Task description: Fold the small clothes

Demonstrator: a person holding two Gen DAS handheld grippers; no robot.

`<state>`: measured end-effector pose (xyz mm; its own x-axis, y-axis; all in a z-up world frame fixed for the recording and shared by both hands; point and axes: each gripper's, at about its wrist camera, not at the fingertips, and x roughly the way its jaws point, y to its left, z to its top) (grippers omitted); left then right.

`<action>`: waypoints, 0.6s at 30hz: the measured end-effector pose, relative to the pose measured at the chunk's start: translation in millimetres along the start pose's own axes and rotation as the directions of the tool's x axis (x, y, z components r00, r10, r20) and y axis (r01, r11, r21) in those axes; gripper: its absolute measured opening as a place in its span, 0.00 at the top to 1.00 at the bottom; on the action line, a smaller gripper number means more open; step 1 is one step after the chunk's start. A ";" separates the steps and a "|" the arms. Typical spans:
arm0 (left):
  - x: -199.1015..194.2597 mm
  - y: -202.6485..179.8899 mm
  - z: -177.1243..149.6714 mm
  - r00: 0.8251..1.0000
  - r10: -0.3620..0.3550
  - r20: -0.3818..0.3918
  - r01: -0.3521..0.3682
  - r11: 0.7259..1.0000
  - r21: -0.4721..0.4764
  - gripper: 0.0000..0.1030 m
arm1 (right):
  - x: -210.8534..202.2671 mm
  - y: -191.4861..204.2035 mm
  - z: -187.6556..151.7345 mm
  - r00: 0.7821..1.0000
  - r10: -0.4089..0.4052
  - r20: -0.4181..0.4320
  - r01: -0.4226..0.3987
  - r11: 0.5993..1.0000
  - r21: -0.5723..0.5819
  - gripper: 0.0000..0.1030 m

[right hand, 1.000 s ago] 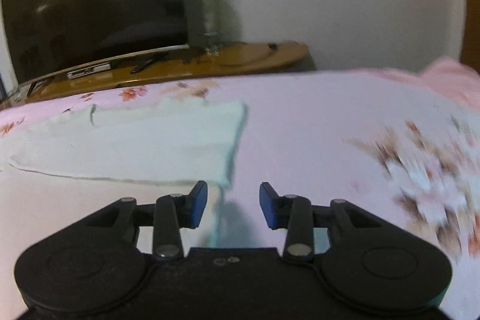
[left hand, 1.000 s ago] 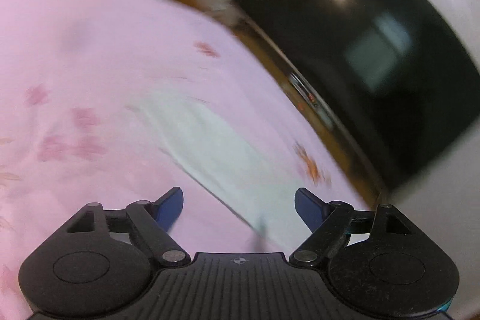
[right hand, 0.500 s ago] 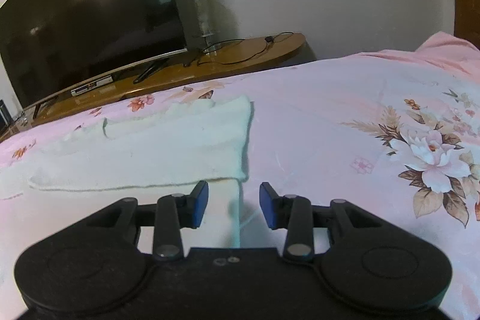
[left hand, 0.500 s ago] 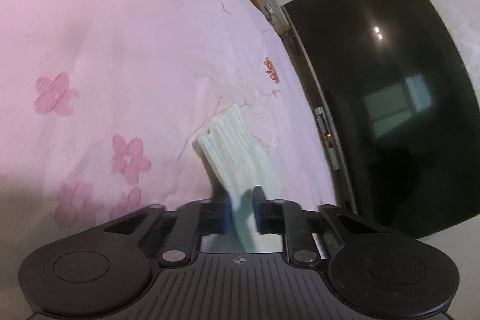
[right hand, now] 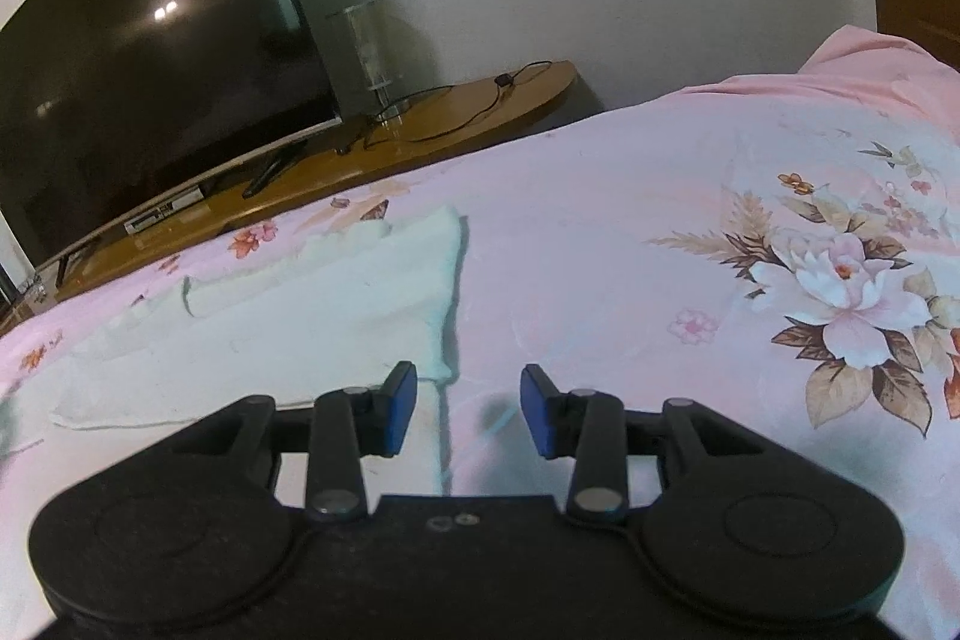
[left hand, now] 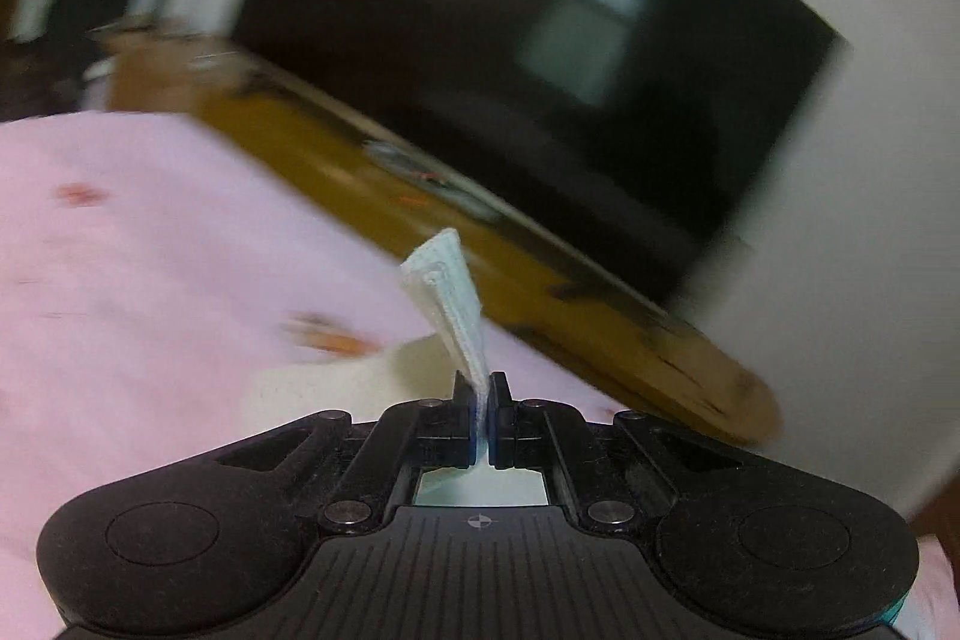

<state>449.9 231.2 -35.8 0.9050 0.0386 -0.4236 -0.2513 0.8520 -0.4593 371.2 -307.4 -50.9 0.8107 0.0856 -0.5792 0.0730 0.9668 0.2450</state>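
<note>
A small pale mint-white garment [right hand: 312, 304] lies flat on the pink floral bedsheet [right hand: 630, 244], partly folded. In the left wrist view my left gripper [left hand: 481, 400] is shut on a hemmed corner of the garment [left hand: 450, 298], which stands up between the jaws, lifted off the bed; more of the cloth [left hand: 336, 388] trails below. My right gripper [right hand: 468, 403] is open and empty, hovering just above the garment's near right corner [right hand: 441, 370].
A large black TV [right hand: 138, 76] stands on a wooden bench [right hand: 420, 130] along the bed's far edge, with a glass lamp [right hand: 366, 52] and a cable. A pink pillow [right hand: 870, 58] lies at the far right. White wall behind.
My left gripper has lifted and swung with the garment corner held, now facing the TV. My right gripper has stayed open and tilted slightly above the garment's near right corner.
</note>
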 end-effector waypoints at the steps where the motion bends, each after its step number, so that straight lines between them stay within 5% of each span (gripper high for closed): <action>1: 7.4 -24.2 -7.8 0.999 -0.035 -0.016 0.035 0.999 0.036 0.97 | -1.6 0.7 0.4 1.000 0.003 0.003 -0.003 1.000 0.003 0.62; 7: 46.7 -143.4 -81.5 0.974 -0.128 -0.188 0.175 0.949 0.261 0.97 | -9.6 1.2 4.2 1.000 0.011 0.013 -0.011 1.000 0.025 0.62; 12: 80.6 -192.6 -145.6 0.928 -0.089 -0.363 0.232 0.898 0.374 0.96 | -9.8 1.0 8.0 1.000 0.017 0.008 -0.018 0.999 0.044 0.62; 13: 79.7 -197.7 -155.1 0.930 -0.069 -0.361 0.221 0.890 0.400 0.96 | -8.7 1.5 8.4 1.000 0.020 0.003 -0.020 0.999 0.048 0.61; 14: 64.5 -209.1 -166.7 0.943 -0.066 -0.327 0.210 0.879 0.429 0.93 | -7.2 2.6 8.9 1.000 0.029 -0.002 -0.029 0.998 0.052 0.61; 15: 57.0 -209.4 -166.8 0.948 -0.068 -0.311 0.207 0.874 0.440 0.74 | -6.0 4.1 8.7 0.999 0.039 -0.005 -0.038 0.998 0.058 0.60; 17: 36.9 -198.9 -158.4 0.959 -0.094 -0.268 0.198 0.898 0.392 0.42 | -3.4 9.0 8.9 0.998 0.067 -0.007 -0.066 0.995 0.070 0.57; 18: 23.2 -182.4 -149.2 0.974 -0.093 -0.207 0.164 0.919 0.358 0.38 | -1.9 12.3 8.7 0.996 0.088 -0.004 -0.087 0.993 0.080 0.54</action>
<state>465.5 -1.2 -78.3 0.8337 -0.1498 -0.5315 0.0399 0.9763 -0.2125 375.6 -297.7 -40.0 0.8116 0.1709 -0.5586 0.0487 0.9331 0.3563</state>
